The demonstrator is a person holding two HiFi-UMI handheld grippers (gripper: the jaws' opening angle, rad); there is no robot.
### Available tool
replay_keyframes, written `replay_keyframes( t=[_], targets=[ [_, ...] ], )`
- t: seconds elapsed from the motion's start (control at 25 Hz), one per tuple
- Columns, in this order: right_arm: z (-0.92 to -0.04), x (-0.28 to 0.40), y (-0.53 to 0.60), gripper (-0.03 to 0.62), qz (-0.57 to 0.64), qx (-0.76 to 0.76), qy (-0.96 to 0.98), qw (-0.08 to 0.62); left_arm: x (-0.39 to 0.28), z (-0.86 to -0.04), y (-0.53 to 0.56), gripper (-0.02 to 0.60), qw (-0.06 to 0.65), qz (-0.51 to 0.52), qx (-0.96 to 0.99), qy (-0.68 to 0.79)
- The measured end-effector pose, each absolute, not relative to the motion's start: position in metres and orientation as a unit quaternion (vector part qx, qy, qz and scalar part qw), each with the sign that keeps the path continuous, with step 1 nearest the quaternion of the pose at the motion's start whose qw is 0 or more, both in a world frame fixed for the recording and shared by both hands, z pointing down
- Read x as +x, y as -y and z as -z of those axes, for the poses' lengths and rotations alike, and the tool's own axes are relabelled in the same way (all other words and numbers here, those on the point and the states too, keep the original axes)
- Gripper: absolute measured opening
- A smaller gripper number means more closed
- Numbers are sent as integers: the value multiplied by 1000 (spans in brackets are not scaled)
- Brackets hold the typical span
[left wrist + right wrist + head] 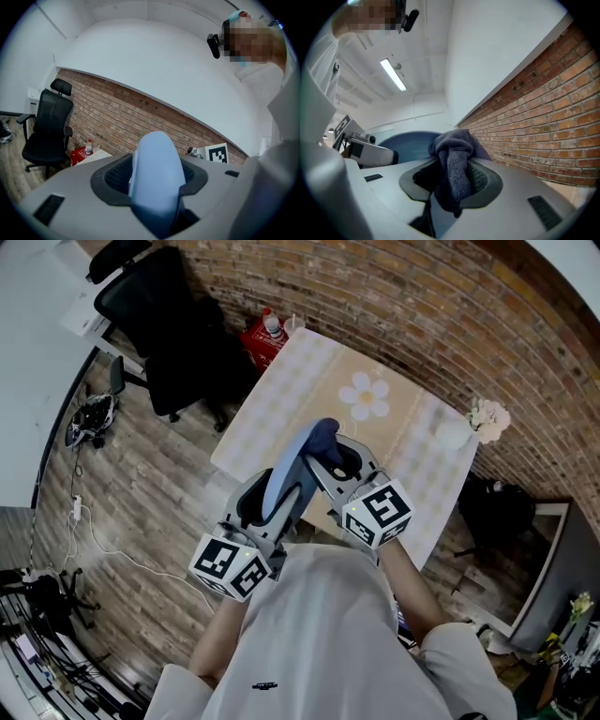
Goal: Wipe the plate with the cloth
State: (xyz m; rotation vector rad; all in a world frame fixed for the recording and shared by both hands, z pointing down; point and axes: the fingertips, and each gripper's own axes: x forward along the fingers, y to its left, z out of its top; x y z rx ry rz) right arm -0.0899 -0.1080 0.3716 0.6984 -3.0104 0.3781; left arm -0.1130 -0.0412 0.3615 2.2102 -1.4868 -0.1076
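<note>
Both tools are held up in front of the person's chest, well above the checked bench [281,395], so nothing of the task rests on it. The left claw [154,183] is clamped on the rim of the pale blue plate [157,173], which stands on edge with its long line running up and away from the jaws. The right claw [457,180] is closed on a bunched dark grey-blue cloth [454,164], with a wad of it sticking out past the jaws.

The two claws sit side by side. The plate lies just to the left of the cloth, its broad face turned toward the right claw, and the cloth is up near the plate's top edge. From above the cloth looks to be against the plate, though I can't swear they're touching.

My guess is that the wiping hand is the right one. It would sweep leftward and down across that face while the left holds the plate steady.
</note>
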Motion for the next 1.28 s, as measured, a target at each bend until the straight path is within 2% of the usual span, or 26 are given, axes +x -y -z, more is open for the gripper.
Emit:
replay_keyframes(
  t=[0.56, 1.28],
  targets=[
    [-401, -77, 169, 144, -139, 268, 953, 33, -115, -328, 68, 230, 202, 48, 821, 532],
    [-427, -82, 161, 144, -148, 260, 952, 66, -117, -281, 97, 230, 165, 87, 830, 525]
  ],
)
